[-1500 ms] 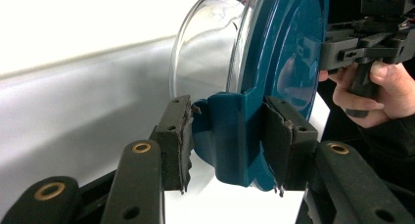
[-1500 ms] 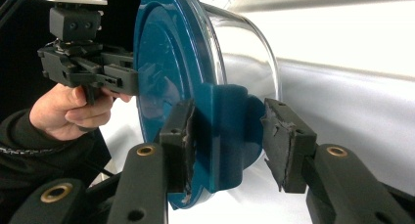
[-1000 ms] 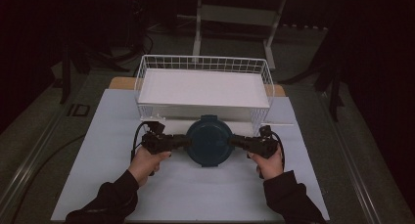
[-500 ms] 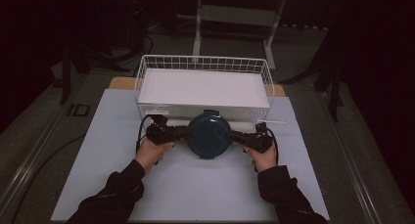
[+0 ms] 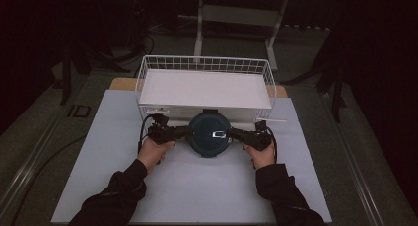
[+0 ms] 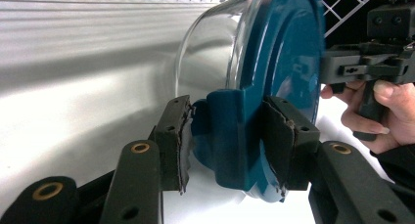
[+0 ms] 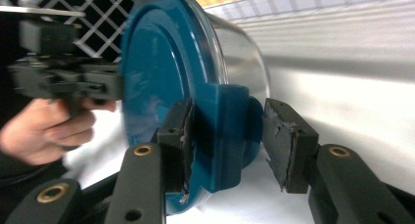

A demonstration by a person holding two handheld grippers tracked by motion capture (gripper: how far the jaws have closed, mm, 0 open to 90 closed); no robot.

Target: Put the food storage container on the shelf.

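A round glass container with a dark teal lid is just in front of the wire basket's near wall. Whether it rests on the white table I cannot tell. My left gripper holds it from the left, jaws shut on the lid's teal side tab. From the right, my right gripper clamps the opposite tab; one pad presses flat on it and the other meets its rounded edge. The clear glass wall shows beyond the lid. Each gripper view also shows the other hand and its gripper.
A white wire basket with a white floor stands at the back of the white table sheet, right behind the container. A wooden tabletop edge shows beside the basket. Dark floor and stands surround the table.
Both hands have carried the container a little away from the person, closer to the basket's near wall. Both grips are unchanged.
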